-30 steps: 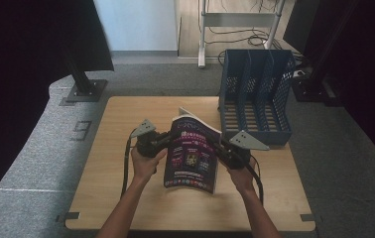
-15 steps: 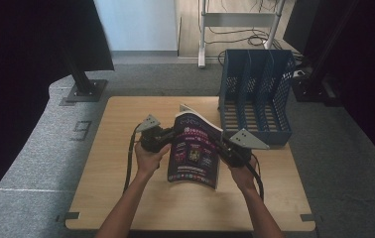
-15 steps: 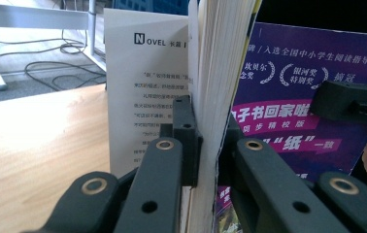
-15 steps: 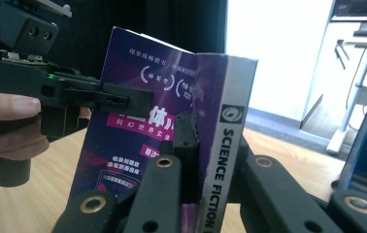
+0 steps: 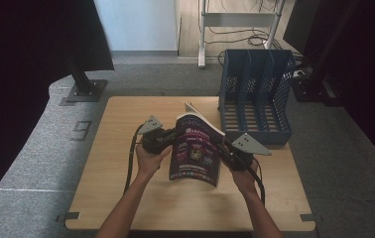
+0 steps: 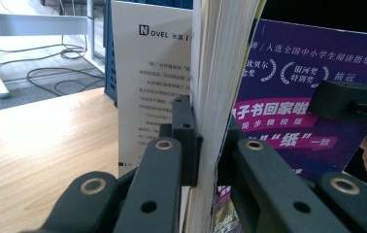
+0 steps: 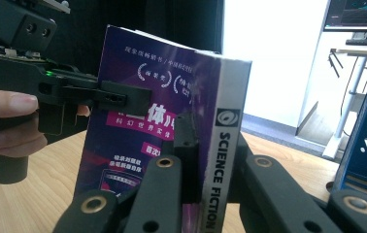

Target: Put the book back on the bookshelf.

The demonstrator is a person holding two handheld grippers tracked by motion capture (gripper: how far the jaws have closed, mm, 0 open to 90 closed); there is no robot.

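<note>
A thick paperback with a purple cover (image 5: 195, 151) is held up off the wooden table (image 5: 121, 119), between both grippers. My left gripper (image 5: 173, 136) is shut on the book's page edge; in the left gripper view its pads (image 6: 185, 141) squeeze the page block (image 6: 220, 73). My right gripper (image 5: 221, 148) is shut on the spine side, and in the right gripper view its jaws clamp the white spine (image 7: 223, 160) printed "SCIENCE FICTION". The left gripper (image 7: 118, 99) also shows across the cover there, with a hand behind it.
A blue slotted file rack (image 5: 255, 94) stands on the table's far right corner, just beyond the book. Bare tabletop lies to the left and in front. A white desk frame (image 5: 235, 20) and cables sit on the floor behind.
The book and my left gripper have drifted a little toward the far side of the table. Both grips hold as before, and the right hand has stayed put.
</note>
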